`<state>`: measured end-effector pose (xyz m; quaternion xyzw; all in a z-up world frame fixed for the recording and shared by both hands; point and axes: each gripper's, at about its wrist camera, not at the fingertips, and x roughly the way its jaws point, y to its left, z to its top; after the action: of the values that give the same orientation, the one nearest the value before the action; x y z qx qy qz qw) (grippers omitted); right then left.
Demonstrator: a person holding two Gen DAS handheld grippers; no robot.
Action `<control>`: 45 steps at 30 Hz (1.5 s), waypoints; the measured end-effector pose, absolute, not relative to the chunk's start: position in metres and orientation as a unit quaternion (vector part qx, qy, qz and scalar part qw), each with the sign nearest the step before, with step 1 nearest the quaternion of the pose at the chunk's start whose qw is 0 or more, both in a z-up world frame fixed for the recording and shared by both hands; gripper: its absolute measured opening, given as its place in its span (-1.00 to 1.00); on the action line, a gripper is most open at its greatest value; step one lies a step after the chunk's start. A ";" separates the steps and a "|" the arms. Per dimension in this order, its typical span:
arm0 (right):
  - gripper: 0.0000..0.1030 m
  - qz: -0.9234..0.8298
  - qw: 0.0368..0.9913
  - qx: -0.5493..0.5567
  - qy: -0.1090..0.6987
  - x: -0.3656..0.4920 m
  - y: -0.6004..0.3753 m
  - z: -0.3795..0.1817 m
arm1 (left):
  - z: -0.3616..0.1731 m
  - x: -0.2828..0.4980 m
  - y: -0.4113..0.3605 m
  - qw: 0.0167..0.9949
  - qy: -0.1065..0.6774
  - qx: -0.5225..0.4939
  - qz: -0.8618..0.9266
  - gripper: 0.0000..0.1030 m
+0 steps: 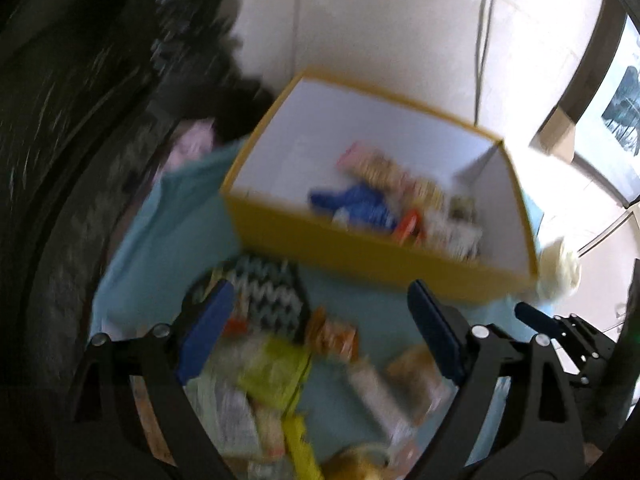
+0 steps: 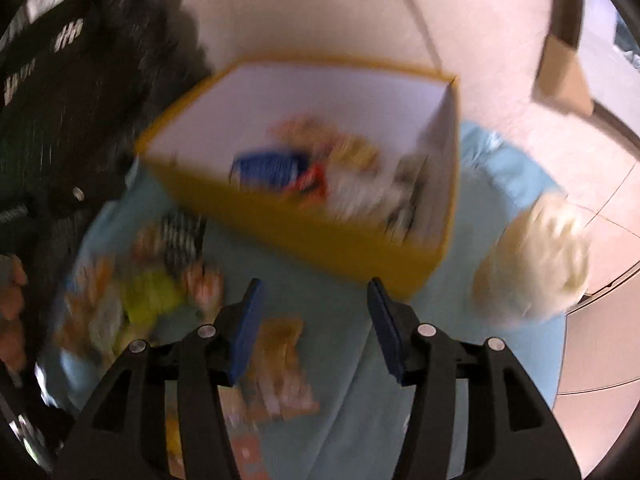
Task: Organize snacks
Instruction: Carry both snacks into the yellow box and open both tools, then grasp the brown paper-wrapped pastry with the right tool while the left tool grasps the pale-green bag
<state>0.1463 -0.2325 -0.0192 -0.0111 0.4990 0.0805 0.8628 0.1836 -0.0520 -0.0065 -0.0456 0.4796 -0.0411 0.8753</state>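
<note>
A yellow box (image 1: 360,256) with a white inside stands on a light blue cloth (image 1: 160,240) and holds several snack packs, among them a blue one (image 1: 356,202). It also shows in the right wrist view (image 2: 304,236). Loose snack packs lie on the cloth in front of the box, with a yellow-green pack (image 1: 276,368) and a black-and-white zigzag pack (image 1: 272,292). My left gripper (image 1: 320,320) is open and empty above the loose packs. My right gripper (image 2: 314,320) is open and empty above the cloth, near an orange pack (image 2: 280,344). Both views are blurred.
A cream fluffy thing (image 2: 536,256) lies on the cloth right of the box. A dark bag or jacket (image 1: 80,120) fills the left side. A tiled floor (image 2: 520,60), a cable (image 1: 484,40) and a cardboard piece (image 2: 560,76) lie beyond.
</note>
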 end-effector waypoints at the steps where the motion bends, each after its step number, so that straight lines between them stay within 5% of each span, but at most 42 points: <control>1: 0.05 0.082 0.858 -0.011 0.507 0.143 -0.230 -0.026 | -0.015 0.173 -0.048 0.870 0.489 -0.043 -0.036 0.74; 15: 0.05 0.096 0.814 -0.048 0.571 0.126 -0.187 -0.090 | -0.071 0.094 0.000 0.831 0.556 -0.022 -0.007 0.74; 21: -0.44 0.085 0.800 -0.049 0.591 0.133 -0.183 -0.105 | -0.076 0.093 0.017 0.827 0.561 -0.032 0.011 0.74; 30: -0.45 0.073 0.811 0.035 0.580 0.098 -0.234 -0.073 | -0.096 0.108 0.025 0.808 0.584 -0.075 0.020 0.72; 38: -0.45 0.069 0.809 0.057 0.580 0.061 -0.255 -0.064 | -0.115 0.130 0.020 0.804 0.592 -0.046 0.030 0.20; 45: -0.45 0.091 0.815 0.051 0.571 0.058 -0.235 -0.054 | -0.119 0.127 0.020 0.805 0.592 -0.031 0.006 -0.01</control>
<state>0.0575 -0.2347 -0.0544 0.0512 0.5706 0.0911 0.8145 0.1269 0.0204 -0.1186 -0.0308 0.5925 0.0058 0.8050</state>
